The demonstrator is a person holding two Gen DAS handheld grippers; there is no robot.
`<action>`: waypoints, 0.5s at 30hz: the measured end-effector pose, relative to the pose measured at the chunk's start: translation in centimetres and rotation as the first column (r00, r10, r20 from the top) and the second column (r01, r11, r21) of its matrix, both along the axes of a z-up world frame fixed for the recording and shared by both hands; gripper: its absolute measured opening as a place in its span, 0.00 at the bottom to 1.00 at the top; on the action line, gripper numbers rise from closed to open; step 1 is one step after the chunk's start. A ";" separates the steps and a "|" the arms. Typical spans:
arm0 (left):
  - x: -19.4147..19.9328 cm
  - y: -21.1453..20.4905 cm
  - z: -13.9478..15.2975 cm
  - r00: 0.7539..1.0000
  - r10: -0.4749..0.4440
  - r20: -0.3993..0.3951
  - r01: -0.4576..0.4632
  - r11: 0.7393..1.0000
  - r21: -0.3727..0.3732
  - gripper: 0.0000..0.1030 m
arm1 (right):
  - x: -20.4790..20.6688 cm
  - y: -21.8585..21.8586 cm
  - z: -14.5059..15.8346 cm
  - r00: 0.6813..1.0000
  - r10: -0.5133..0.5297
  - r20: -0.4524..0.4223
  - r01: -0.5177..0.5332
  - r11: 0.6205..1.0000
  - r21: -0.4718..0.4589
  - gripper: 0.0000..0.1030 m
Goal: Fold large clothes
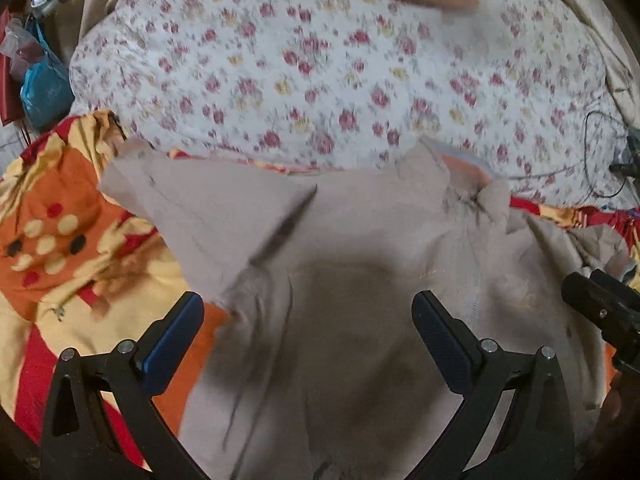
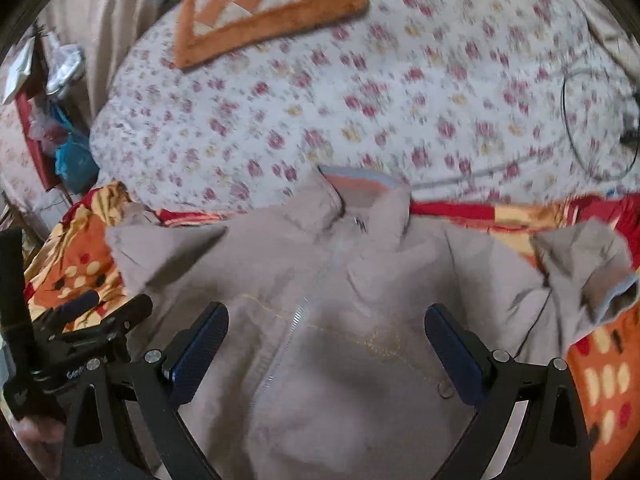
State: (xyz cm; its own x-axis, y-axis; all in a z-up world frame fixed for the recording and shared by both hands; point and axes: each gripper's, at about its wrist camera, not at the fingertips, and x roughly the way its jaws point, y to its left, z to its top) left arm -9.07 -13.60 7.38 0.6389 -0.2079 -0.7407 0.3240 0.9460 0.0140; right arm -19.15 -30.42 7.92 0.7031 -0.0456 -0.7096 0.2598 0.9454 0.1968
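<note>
A beige zip-front jacket (image 1: 352, 240) (image 2: 360, 280) lies face up on an orange, red and yellow blanket (image 1: 68, 240) (image 2: 600, 360). Its collar (image 2: 360, 196) points away from me and its zip (image 2: 296, 320) runs down the middle. One sleeve (image 1: 192, 208) is folded in across the chest; the other sleeve (image 2: 588, 272) lies out to the right. My left gripper (image 1: 308, 328) hovers open over the jacket's left half, nothing between its fingers. My right gripper (image 2: 326, 340) is open above the zip and chest. Each gripper shows at the edge of the other's view.
Beyond the blanket lies a white floral bedsheet (image 1: 320, 80) (image 2: 400, 100) with an orange checked mat (image 2: 272, 4) at the far side. A black cable (image 2: 592, 128) loops on the sheet at right. Bags and clutter (image 1: 36, 72) sit off the bed at left.
</note>
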 end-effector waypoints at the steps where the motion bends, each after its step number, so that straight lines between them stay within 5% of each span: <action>1: 0.2 -0.1 -0.7 1.000 0.003 -0.015 -0.003 1.000 0.001 1.00 | 0.2 -0.1 -0.6 1.000 0.000 -0.015 0.000 1.000 0.003 0.96; 5: 1.2 -0.2 -2.2 0.997 0.000 -0.078 -0.001 1.000 -0.014 1.00 | 1.1 -0.1 -1.7 0.999 0.012 -0.035 -0.013 0.999 -0.033 0.96; 15: 1.7 0.1 -3.3 0.997 0.014 -0.079 -0.013 1.000 0.011 1.00 | 1.8 -0.2 -3.0 0.997 0.041 -0.071 -0.046 0.996 -0.070 0.96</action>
State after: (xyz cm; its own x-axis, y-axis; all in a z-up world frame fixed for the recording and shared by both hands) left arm -7.37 -13.54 4.05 0.5810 -0.1920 -0.7909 0.3120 0.9501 -0.0014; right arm -17.33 -30.61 4.94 0.6548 -0.0690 -0.7526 0.2291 0.9671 0.1107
